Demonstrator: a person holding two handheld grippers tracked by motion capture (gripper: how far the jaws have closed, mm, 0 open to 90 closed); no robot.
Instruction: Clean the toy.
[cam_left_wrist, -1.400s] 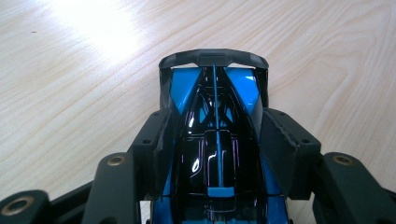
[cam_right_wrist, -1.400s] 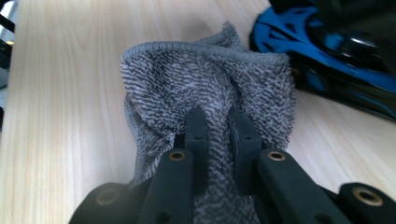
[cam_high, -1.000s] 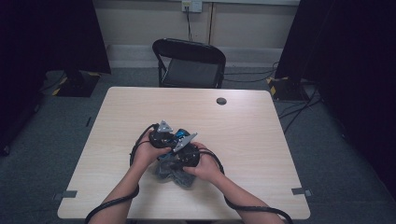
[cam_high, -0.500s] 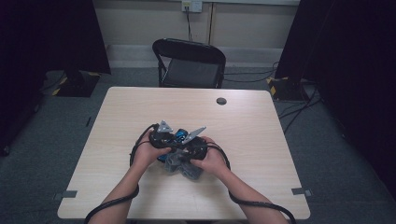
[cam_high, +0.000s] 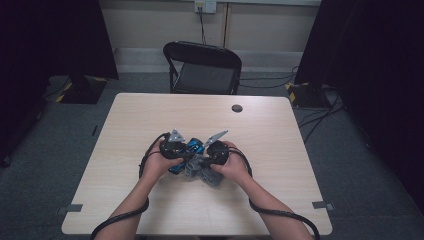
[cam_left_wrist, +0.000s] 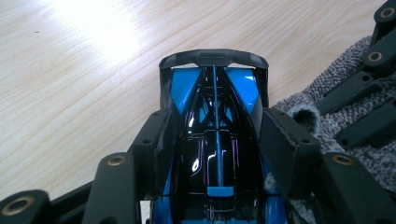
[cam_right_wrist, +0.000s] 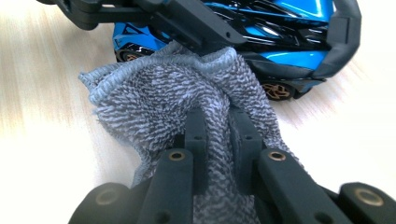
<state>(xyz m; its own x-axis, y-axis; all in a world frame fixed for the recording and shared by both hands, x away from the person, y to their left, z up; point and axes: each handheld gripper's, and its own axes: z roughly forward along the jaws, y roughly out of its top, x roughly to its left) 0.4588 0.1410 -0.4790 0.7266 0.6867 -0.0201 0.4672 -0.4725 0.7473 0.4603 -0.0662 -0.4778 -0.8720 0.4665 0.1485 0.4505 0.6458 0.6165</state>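
Note:
A blue and black toy car (cam_left_wrist: 217, 140) sits between the jaws of my left gripper (cam_left_wrist: 217, 126), whose pads (cam_left_wrist: 156, 140) press on its two sides; its rear wing points away over the table. In the high view the car (cam_high: 186, 152) is held just above the middle of the table by the left gripper (cam_high: 181, 149). My right gripper (cam_right_wrist: 218, 126) is shut on a bunched grey terry cloth (cam_right_wrist: 154, 102), and the cloth lies against the car's side (cam_right_wrist: 289, 28). From above, the right gripper (cam_high: 202, 164) and cloth (cam_high: 209, 176) are right beside the car.
The light wooden table (cam_high: 150, 115) carries a small black round cap (cam_high: 237, 108) near its far edge. A black folding chair (cam_high: 202, 67) stands behind the table. Cables trail from both grippers along the person's forearms.
The right hand has slid to the right and slightly away from the person, dragging the cloth along the car. The left hand and the car have stayed put.

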